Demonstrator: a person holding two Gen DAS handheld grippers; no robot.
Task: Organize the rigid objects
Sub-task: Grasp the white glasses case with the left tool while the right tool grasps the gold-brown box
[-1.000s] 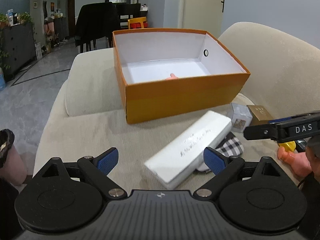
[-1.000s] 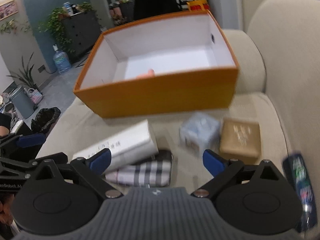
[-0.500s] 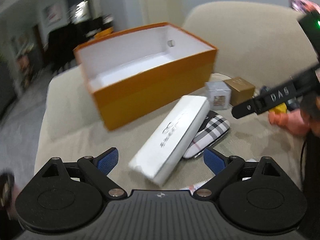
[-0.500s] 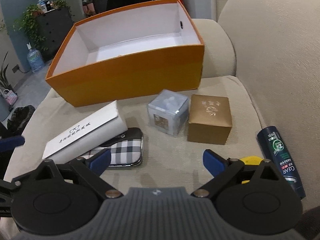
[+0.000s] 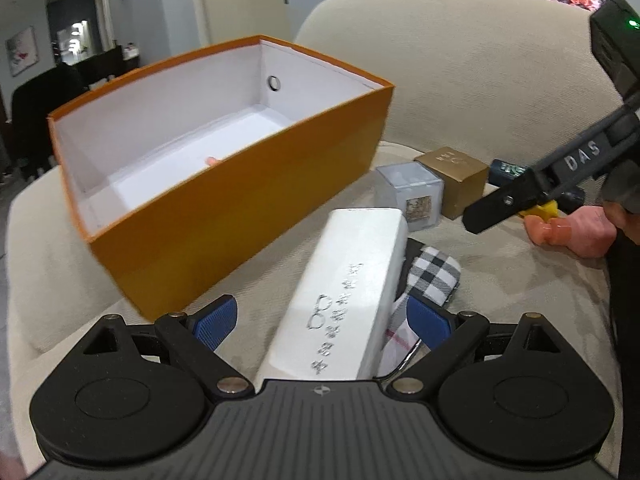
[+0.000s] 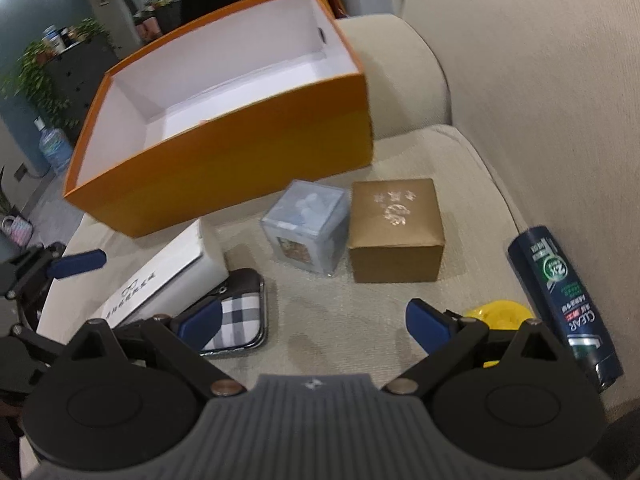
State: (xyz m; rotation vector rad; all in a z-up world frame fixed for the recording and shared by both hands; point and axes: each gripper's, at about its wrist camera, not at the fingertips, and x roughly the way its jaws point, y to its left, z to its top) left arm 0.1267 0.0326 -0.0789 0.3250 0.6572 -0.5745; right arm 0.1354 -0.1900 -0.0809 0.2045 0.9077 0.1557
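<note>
The long white cardboard glasses box is lying on the beige sofa cushion, half on a plaid case, sitting between the left gripper fingers, which are spread open, probably lining up a grab. The right gripper is hovering open too. The orange open cardboard box is holding just something small and pinkish.

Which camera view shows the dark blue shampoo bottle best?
The right wrist view. There the shampoo bottle lies in full on the sofa cushion, label readable. In the left wrist view only a small part shows behind the gold box, partly hidden by the right gripper.
</note>
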